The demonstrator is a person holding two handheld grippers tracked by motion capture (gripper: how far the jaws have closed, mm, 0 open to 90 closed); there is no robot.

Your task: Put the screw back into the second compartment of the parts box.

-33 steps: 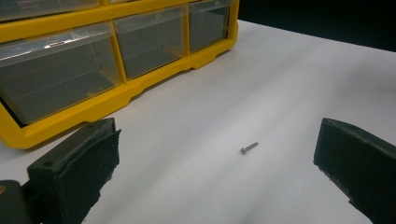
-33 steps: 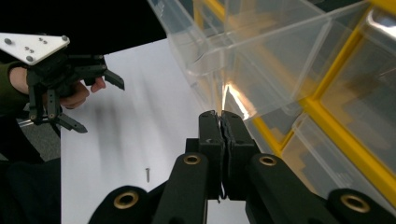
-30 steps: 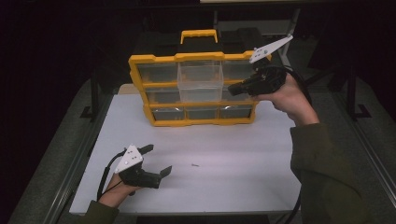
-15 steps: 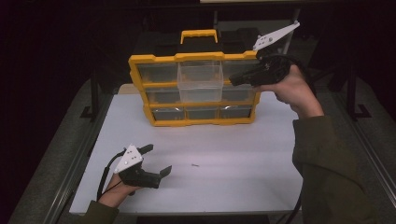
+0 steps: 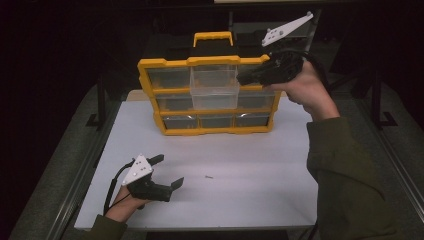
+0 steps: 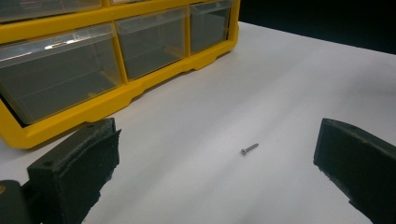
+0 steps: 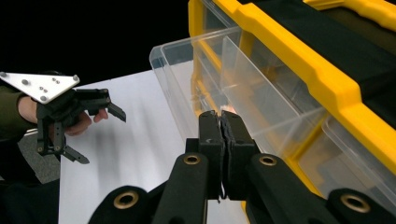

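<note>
A yellow organizer [image 5: 205,131] with clear drawers stands upright at the back of the white table. Its top middle drawer [image 5: 215,92] is pulled out toward me. My right gripper [image 5: 241,78] hovers at the organizer's upper right, just beside that drawer, jaws shut with nothing seen between them [image 7: 219,119]; the drawer's open rim [image 7: 196,65] is right in front of the tips. My left gripper [image 5: 169,170] rests at the table's front left, open and empty. A small screw [image 5: 209,176] lies on the table just ahead of its jaws [image 6: 249,149].
The organizer's black top carries a yellow handle [image 5: 213,36]. The table's edges [image 5: 90,165] drop to dark floor on both sides. My left hand and its gripper [image 7: 97,134] appear far off in the right gripper view.
My right gripper has risen from the middle row of drawers to the organizer's top edge, staying shut. The left gripper and the screw have not moved.
</note>
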